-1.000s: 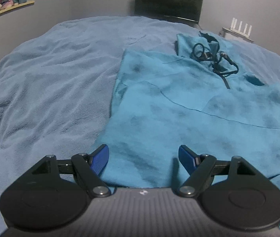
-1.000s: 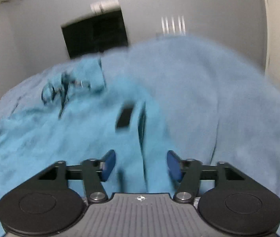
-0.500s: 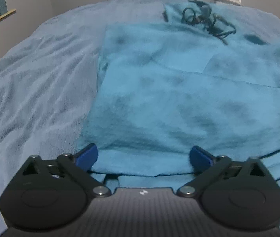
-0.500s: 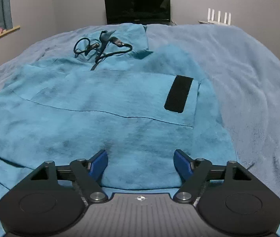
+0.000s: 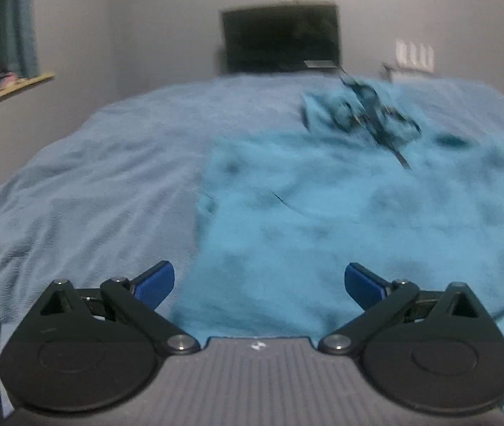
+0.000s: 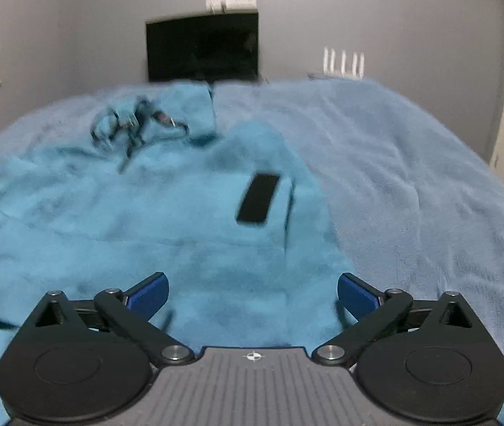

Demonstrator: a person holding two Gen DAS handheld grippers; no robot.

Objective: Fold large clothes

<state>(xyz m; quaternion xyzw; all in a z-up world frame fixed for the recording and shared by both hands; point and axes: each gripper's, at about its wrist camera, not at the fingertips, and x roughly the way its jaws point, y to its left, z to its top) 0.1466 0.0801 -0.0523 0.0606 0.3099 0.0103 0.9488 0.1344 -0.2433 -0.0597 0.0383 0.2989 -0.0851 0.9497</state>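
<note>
Both grippers, left gripper (image 5: pixel 259 285) and right gripper (image 6: pixel 252 294), have just spread their fingers wide apart, holding nothing, above the fuzzy turquoise fleece garment (image 5: pixel 340 220) on the pale blue bed blanket (image 5: pixel 92 184).

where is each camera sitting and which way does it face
Left wrist: on the left tool, facing forward and down over the garment's left edge; shows only its own open blue-padded fingers.
Right wrist: on the right tool, facing the garment's right edge and black rectangular patch; open too.
Shared: turquoise fleece garment on the pale blue blanket, black drawstring cords, dark screen.
</note>
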